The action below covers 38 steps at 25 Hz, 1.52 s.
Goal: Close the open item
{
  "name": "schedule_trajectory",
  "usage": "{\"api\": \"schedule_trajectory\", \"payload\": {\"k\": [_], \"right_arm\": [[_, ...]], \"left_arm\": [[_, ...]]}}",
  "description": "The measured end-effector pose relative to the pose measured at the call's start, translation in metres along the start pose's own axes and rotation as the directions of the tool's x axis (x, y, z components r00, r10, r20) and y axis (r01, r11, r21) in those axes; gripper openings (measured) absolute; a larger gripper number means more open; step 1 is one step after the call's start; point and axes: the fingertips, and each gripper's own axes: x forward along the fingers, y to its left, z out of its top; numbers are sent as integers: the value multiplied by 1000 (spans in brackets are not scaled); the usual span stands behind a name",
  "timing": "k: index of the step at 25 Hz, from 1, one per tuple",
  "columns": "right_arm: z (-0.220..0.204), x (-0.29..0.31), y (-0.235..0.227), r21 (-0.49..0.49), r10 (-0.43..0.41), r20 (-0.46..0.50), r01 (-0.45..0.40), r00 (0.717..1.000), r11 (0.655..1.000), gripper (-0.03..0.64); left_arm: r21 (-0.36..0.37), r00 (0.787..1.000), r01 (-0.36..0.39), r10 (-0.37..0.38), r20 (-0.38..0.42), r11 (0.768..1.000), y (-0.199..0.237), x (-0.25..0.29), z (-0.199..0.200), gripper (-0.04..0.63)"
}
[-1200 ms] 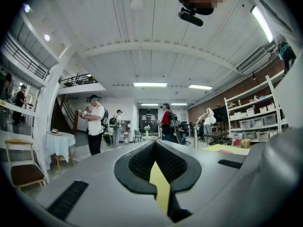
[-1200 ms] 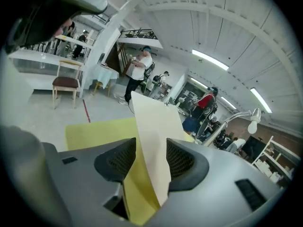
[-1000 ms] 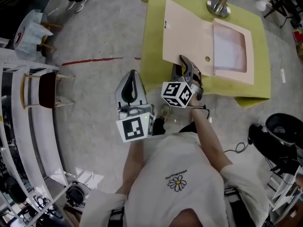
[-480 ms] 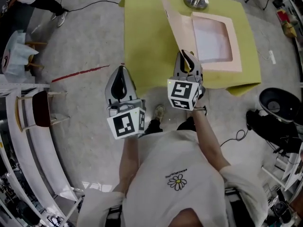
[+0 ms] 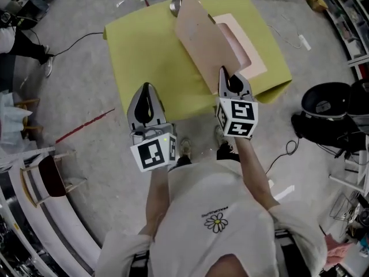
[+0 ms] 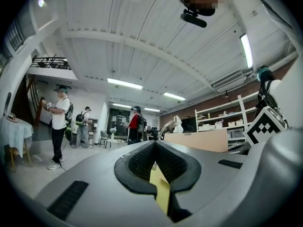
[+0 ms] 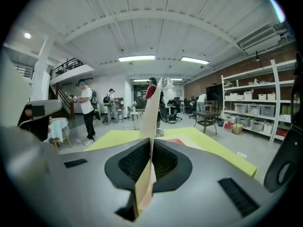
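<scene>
Folder (image 5: 247,55) in the head view, lying on the yellow desk (image 5: 144,56), with its pale pink cover (image 5: 199,39) raised at a slant above the framed half. Near the cover's lower edge, the right tool (image 5: 223,71), pressed together on that edge, a marker cube (image 5: 237,118) behind it on the person's side. To the left, well apart from the folder, the left tool (image 5: 146,87), hovering over the desk's near part with nothing in it. At the desk's far edge, just beyond the cover, a metal lamp base (image 5: 176,6); on the grey floor (image 5: 86,85) to the left, a thin red line (image 5: 83,127). In the left gripper view, the left tool (image 6: 154,145) with its pads pressed together at the tips, only a sliver of yellow showing through the slit below them; beyond, the cover seen as a tan panel (image 6: 203,141), people (image 6: 59,122) standing in the room, shelves (image 6: 222,119) along the right wall. In the right gripper view, the right tool (image 7: 151,143) pinching the cover (image 7: 150,110), the thin sheet running upright out of the closed pads and rising ahead of them; past it the yellow desk (image 7: 218,148) spreading to both sides, more people (image 7: 86,109) at the left, a low table (image 7: 207,117) and shelves (image 7: 258,110) at the right.
</scene>
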Motion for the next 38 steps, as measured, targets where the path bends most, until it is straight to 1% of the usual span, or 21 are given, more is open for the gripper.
{"api": "schedule_trajectory", "payload": {"k": [4, 9, 15, 20, 23, 25, 28, 31, 33, 35, 38], "right_arm": [[-20, 0, -45, 11, -70, -18, 70, 997, 997, 17], [-33, 4, -79, 80, -103, -52, 107, 993, 991, 17], [-50, 13, -117, 142, -119, -94, 131, 988, 981, 21], [-78, 25, -142, 207, -149, -163, 181, 975, 962, 29], [-95, 33, -152, 225, -169, -207, 215, 964, 950, 37], [-101, 37, -154, 218, -183, -231, 235, 955, 947, 40], [-106, 41, -155, 190, -204, -262, 258, 943, 947, 46], [-113, 42, -154, 148, -220, -282, 269, 934, 952, 52], [-116, 42, -156, 144, -223, -289, 272, 931, 951, 57], [-118, 43, -157, 180, -208, -297, 268, 932, 946, 61], [-125, 43, -161, 283, -167, -333, 268, 928, 921, 71]], "left_arm": [[23, 998, 60, -60, 4, 998, -34, 17, 0, 14], [60, 994, 105, -105, -2, 993, -64, 27, 4, 14], [78, 993, 117, -114, -37, 990, -84, 31, -7, 14], [91, 991, 126, -121, -64, 988, -90, 30, -15, 14], [99, 990, 128, -121, -74, 987, -89, 29, -21, 14], [97, 989, 131, -123, -85, 987, -87, 28, -26, 14], [93, 987, 130, -120, -102, 987, -84, 27, -31, 14], [91, 988, 127, -118, -99, 988, -83, 24, -31, 14], [92, 988, 131, -122, -94, 987, -85, 24, -30, 14], [87, 987, 137, -128, -94, 987, -87, 24, -29, 14], [80, 986, 143, -134, -101, 987, -88, 24, -31, 14]]}}
